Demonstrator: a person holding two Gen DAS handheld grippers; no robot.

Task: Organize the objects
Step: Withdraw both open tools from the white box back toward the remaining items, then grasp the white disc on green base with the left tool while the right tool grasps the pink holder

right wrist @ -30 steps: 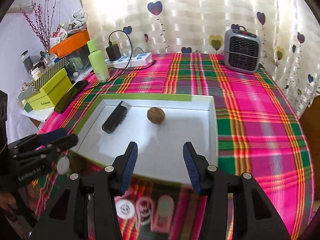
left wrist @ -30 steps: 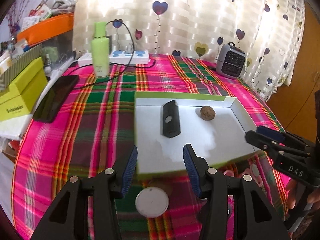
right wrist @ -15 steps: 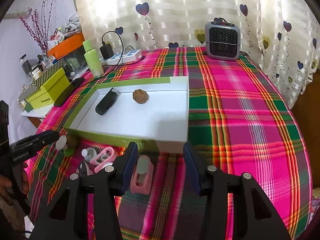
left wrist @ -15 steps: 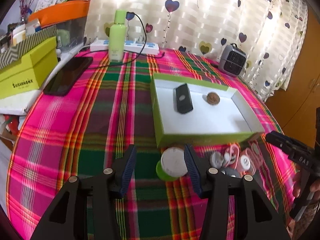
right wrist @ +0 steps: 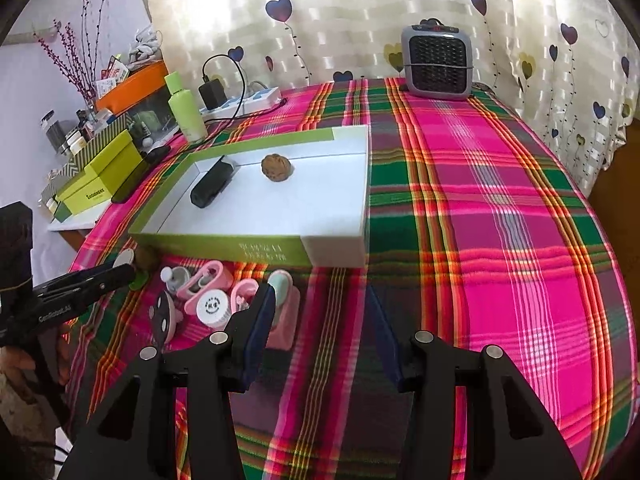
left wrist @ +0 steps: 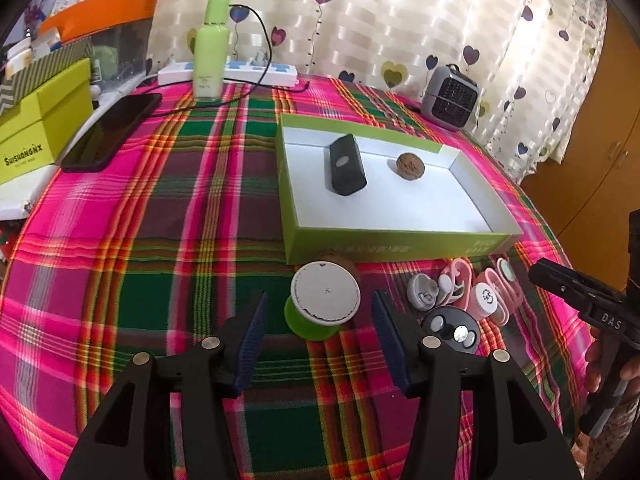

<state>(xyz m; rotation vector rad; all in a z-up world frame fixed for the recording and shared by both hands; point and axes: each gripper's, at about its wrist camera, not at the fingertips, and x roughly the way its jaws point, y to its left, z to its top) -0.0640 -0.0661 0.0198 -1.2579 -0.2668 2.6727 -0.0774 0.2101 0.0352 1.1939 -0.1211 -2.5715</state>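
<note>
A shallow green box (left wrist: 384, 242) with a white inside holds a black block (left wrist: 346, 164) and a brown walnut (left wrist: 410, 166); it also shows in the right wrist view (right wrist: 224, 246). In front of it lie a green spool with a white cap (left wrist: 324, 300), a grey round piece (left wrist: 422, 294), a black disc (left wrist: 452, 330) and several pink and white clips (left wrist: 486, 294). My left gripper (left wrist: 318, 338) is open, its fingers on either side of the spool and just short of it. My right gripper (right wrist: 320, 328) is open and empty, with a pink clip (right wrist: 280, 308) by its left finger.
A green bottle (left wrist: 210, 50), a power strip (left wrist: 228, 74), a black phone (left wrist: 112, 132) and yellow-green boxes (left wrist: 40, 124) stand at the back left. A grey heater (right wrist: 436, 62) stands at the back. Plaid cloth (right wrist: 500, 220) covers the table to the right of the box.
Both grippers have pulled back from over the box toward the near table edge. The small items in front of the box have come into view. Both stayed open.
</note>
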